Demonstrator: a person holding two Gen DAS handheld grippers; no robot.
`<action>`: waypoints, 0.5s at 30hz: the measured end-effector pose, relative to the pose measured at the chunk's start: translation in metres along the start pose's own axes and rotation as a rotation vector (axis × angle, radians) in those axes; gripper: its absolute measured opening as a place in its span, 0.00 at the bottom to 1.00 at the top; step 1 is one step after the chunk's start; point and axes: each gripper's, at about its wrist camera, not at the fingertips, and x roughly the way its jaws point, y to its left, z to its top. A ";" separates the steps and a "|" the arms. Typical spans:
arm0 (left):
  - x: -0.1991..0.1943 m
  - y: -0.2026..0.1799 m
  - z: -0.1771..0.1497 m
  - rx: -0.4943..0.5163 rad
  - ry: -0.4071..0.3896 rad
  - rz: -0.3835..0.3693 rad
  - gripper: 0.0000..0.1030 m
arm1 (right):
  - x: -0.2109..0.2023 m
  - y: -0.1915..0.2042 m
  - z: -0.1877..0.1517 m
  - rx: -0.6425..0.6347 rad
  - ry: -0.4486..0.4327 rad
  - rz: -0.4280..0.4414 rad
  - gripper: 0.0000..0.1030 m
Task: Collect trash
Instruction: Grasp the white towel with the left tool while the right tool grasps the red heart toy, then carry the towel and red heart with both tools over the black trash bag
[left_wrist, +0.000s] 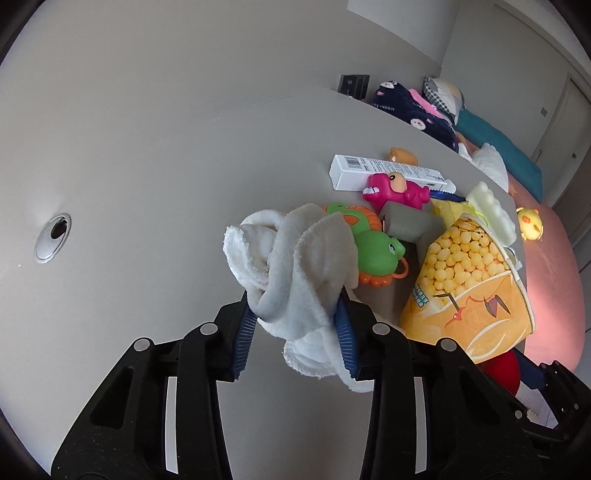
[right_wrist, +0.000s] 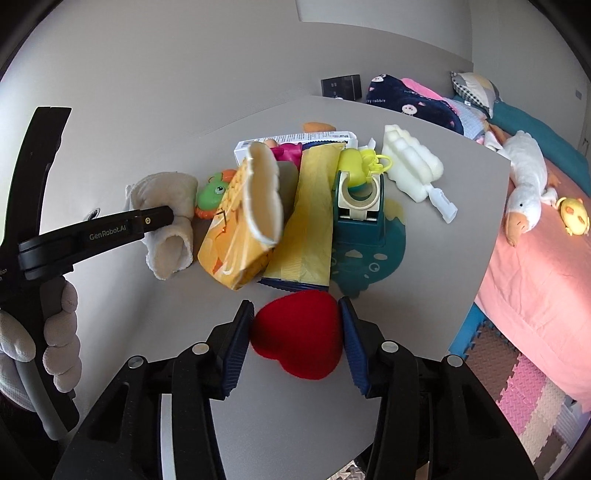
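My left gripper (left_wrist: 295, 325) is shut on a crumpled white cloth (left_wrist: 291, 258), which bulges out between the blue pads; from the right wrist view the cloth (right_wrist: 166, 218) rests on the grey table. My right gripper (right_wrist: 295, 332) is shut on a red heart-shaped plush (right_wrist: 297, 334) near the table's front. An orange-yellow snack bag (left_wrist: 465, 280) stands just right of the cloth; it also shows in the right wrist view (right_wrist: 240, 221). A flat yellow packet (right_wrist: 310, 218) lies beside it.
On the grey table (right_wrist: 443, 258): a green frog toy (left_wrist: 373, 251), a pink dinosaur toy (left_wrist: 391, 186), a white box (left_wrist: 384, 171), a teal tape dispenser (right_wrist: 360, 206), white foam (right_wrist: 412, 168). A cable hole (left_wrist: 53, 236) is at the left. A pink bed (right_wrist: 535, 266) with plush toys lies right.
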 end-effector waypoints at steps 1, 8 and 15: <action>-0.005 0.001 -0.001 -0.002 -0.011 0.000 0.36 | -0.004 0.000 0.000 0.000 -0.008 0.000 0.47; -0.050 -0.005 -0.006 0.013 -0.099 0.005 0.36 | -0.030 -0.009 0.000 0.019 -0.052 -0.009 0.47; -0.084 -0.028 -0.015 0.050 -0.146 -0.013 0.36 | -0.060 -0.024 -0.003 0.046 -0.100 -0.021 0.47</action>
